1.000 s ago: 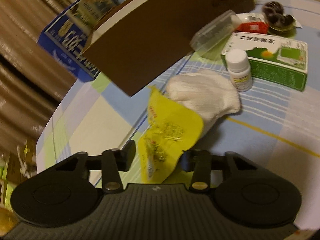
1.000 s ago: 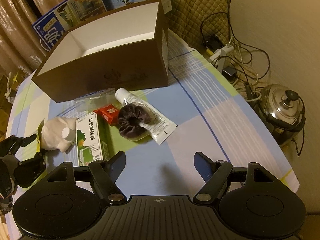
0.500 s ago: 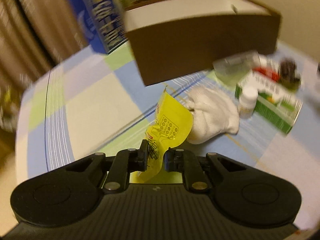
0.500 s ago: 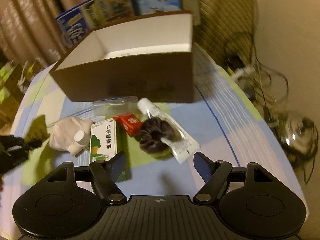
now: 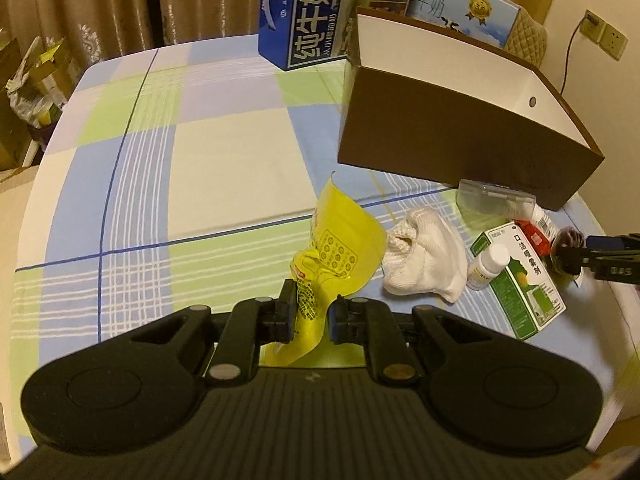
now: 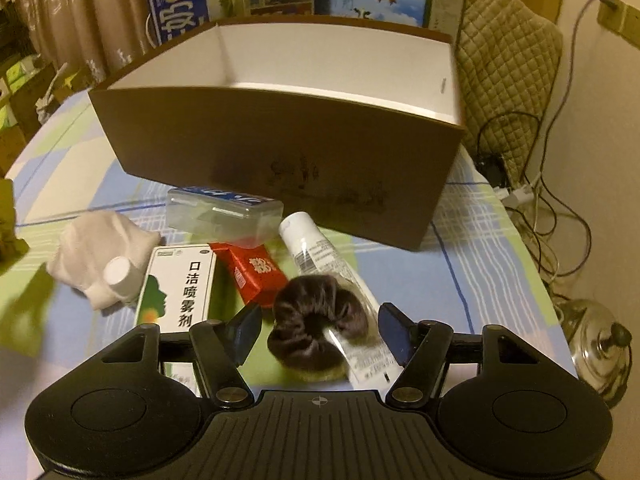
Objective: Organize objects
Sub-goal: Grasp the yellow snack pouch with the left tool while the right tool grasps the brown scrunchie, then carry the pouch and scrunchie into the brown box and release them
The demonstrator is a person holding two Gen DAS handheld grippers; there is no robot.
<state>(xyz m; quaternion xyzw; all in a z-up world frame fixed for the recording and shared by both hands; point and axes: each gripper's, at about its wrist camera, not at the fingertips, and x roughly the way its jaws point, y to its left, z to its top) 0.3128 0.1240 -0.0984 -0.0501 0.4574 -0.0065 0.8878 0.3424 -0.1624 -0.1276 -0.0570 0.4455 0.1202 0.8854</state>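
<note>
I think the task is only at its beginning: the brown box (image 6: 280,136) at the far side of the table (image 5: 224,168) shows a white inside with nothing in it that I can see, though its floor is partly hidden, and all the small things lie outside, in front of its near wall. My left gripper (image 5: 312,312) has its jaws pressed onto the yellow packet (image 5: 340,248), which hangs above the cloth, so this one seems first to go in. My right gripper (image 6: 318,330) is spread wide, holding nothing, low over the dark scrunchie (image 6: 320,320) that lies partly on the clear tube (image 6: 332,288). Left to sort are also the white glove (image 5: 424,260), the small white bottle (image 5: 488,266), the red packet (image 6: 256,272), the clear plastic case (image 6: 224,216) and the green-and-white carton (image 6: 176,284). On this carton I read 口洁喷雾剂. The blue carton (image 5: 304,12) behind the box carries 纯牛奶. The print on the yellow packet is too small for me.
</note>
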